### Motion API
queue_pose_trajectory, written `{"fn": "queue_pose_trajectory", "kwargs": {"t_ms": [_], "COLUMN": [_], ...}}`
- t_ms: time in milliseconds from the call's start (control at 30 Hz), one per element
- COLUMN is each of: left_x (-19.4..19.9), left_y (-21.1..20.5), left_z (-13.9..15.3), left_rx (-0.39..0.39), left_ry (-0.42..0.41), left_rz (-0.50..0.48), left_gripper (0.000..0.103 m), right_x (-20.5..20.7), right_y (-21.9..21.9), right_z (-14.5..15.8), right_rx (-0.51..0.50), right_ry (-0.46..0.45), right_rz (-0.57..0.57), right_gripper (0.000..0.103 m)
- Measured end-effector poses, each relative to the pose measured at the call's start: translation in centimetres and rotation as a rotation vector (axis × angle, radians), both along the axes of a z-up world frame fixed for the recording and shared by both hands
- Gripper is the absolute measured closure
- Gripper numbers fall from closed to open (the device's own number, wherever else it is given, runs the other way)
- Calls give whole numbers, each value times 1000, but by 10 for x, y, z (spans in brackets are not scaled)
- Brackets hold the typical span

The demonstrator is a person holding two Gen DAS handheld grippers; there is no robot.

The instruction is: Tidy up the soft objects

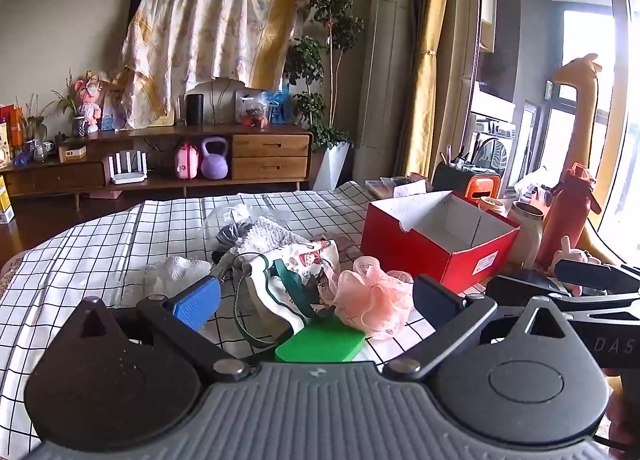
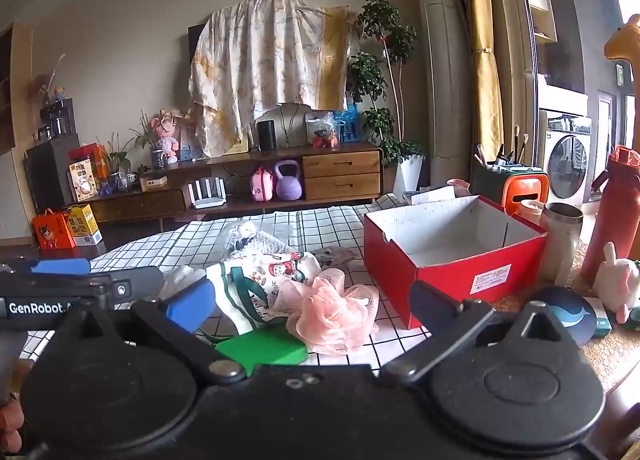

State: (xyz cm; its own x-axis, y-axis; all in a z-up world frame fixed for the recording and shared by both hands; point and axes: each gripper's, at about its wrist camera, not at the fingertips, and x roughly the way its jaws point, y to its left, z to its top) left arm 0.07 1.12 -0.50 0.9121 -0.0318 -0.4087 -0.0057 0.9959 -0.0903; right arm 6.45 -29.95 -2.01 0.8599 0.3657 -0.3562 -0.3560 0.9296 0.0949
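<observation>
A heap of soft things lies on the checked tablecloth (image 1: 100, 244). In it are a pink mesh bath puff (image 1: 372, 300), a green sponge (image 1: 320, 342), a printed cloth bag (image 1: 296, 260) with green straps, and a white fluffy cloth (image 1: 266, 234). My left gripper (image 1: 316, 304) stands open just short of the heap, with nothing between its pads. My right gripper (image 2: 312, 305) is open too, and the bath puff (image 2: 336, 312) and the sponge (image 2: 260, 346) lie ahead of it, untouched. An empty red box (image 2: 452, 256) stands open to the right of the heap.
Right of the box stand a steel cup (image 2: 564, 236), a red bottle (image 2: 612, 216) and a small pink plush toy (image 2: 616, 284). An orange and green holder (image 2: 520, 188) with brushes is behind the box. Clear plastic wrapping (image 1: 176, 276) lies left of the heap.
</observation>
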Motion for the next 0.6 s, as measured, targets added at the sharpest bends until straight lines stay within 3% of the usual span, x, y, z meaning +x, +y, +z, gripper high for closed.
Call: {"fn": "queue_pose_trajectory", "kwargs": {"t_ms": [600], "left_x": [0], "left_y": [-5], "left_z": [-1], "left_rx": [-3], "left_ry": [-3], "left_rz": [-24], "left_gripper": [0], "right_x": [-10], "right_y": [-5], "right_z": [1], "right_rx": [-3], "right_ry": [9], "right_rz": [-27], "right_gripper": [0]}}
